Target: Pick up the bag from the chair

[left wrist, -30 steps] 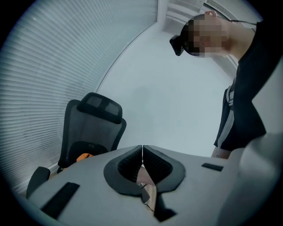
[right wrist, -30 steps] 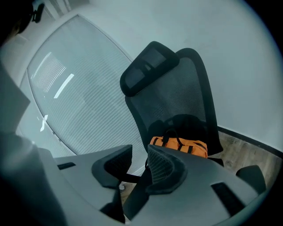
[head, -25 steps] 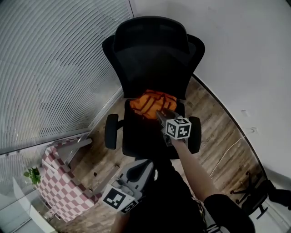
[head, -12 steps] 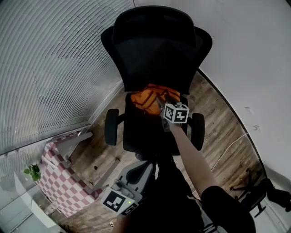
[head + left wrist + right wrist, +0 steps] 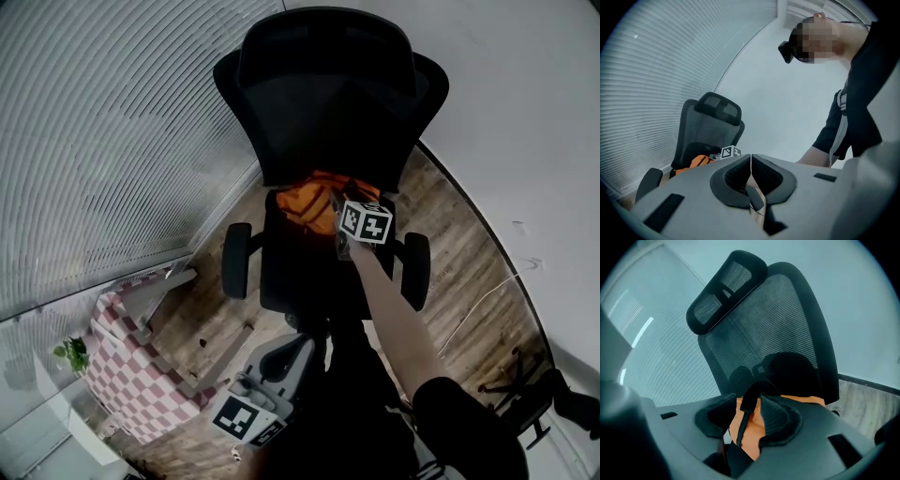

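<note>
Currently logged, all placed against the chair (image 5: 328, 103):

- Bag (image 5: 302, 202): orange with dark stripes, lying on the chair's seat, hard up against the backrest. Not lifted yet.
- Strap (image 5: 743, 423): a black loop of the bag, standing up off the orange fabric toward the chair's backrest.
- Right gripper (image 5: 749, 401): over the chair's seat, right above the bag. Its fingers are apart, the strap runs up between them, and orange shows on either side of it, so I read no clamp yet. A second ago this gripper sat nearer the seat's front edge; it has since pushed in toward the backrest and onto the bag.
- Left gripper (image 5: 751, 161): held low, well in front of the chair (off the seat altogether). Its fingers are pressed together on nothing. Its place relative to the chair has barely changed.

Judgement: the approach looks finished and the grasp is the step in hand. Closing on the strap should come next. The strap is thin and slack, so I would expect it to slide off if the fingers close off-centre.
</note>
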A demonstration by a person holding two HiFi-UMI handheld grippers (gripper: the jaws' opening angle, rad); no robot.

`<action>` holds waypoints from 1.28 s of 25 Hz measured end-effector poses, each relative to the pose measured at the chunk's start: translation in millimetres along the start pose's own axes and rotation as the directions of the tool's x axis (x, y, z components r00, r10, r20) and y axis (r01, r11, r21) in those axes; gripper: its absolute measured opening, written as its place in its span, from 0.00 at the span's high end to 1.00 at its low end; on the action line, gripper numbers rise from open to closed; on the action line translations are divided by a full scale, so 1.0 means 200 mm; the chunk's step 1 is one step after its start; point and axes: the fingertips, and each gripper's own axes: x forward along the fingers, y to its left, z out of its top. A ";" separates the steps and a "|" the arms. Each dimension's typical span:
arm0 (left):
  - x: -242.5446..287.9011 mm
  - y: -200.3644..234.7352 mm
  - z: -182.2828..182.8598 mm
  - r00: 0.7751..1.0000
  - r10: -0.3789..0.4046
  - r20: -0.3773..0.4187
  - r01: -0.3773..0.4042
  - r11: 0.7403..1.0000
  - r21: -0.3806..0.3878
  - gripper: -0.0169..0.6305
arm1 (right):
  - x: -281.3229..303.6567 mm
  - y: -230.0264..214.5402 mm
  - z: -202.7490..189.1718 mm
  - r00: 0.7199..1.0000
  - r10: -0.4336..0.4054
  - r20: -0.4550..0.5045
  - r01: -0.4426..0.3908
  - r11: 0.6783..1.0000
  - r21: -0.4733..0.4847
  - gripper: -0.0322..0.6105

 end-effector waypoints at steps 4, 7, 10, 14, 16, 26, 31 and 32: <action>0.00 0.00 0.00 1.000 0.004 0.002 -0.004 1.000 0.002 0.92 | -0.01 0.00 0.04 0.999 -0.021 0.030 0.021 1.000 -0.004 0.77; 0.00 0.00 0.00 1.000 0.003 -0.002 -0.003 1.000 0.008 0.92 | -0.02 0.00 0.06 0.999 -0.016 0.031 0.016 1.000 -0.014 0.81; -0.01 0.00 0.00 1.000 0.005 -0.003 -0.005 1.000 0.017 0.92 | -0.04 0.02 0.07 0.999 0.002 0.034 -0.001 1.000 -0.030 0.89; 0.00 -0.02 -0.01 1.000 0.000 0.001 0.000 1.000 0.025 0.92 | -0.09 0.06 0.07 0.999 0.037 0.037 -0.036 0.999 -0.038 0.91; 0.01 -0.03 0.00 1.000 -0.009 0.000 0.009 1.000 0.030 0.92 | -0.12 0.08 0.06 0.998 0.049 0.039 -0.047 0.998 -0.044 0.91; 0.00 -0.08 0.04 0.999 -0.038 0.009 0.037 0.997 0.069 0.92 | -0.31 0.21 0.06 0.993 0.102 0.056 -0.091 0.981 -0.172 0.91; 0.00 -0.09 0.01 0.999 -0.039 0.014 0.038 0.997 0.069 0.92 | -0.36 0.27 0.12 0.988 0.132 0.082 -0.111 0.969 -0.223 0.91; -0.01 -0.09 0.02 0.999 -0.040 0.017 0.038 0.997 0.070 0.92 | -0.38 0.28 0.13 0.987 0.135 0.086 -0.112 0.967 -0.229 0.91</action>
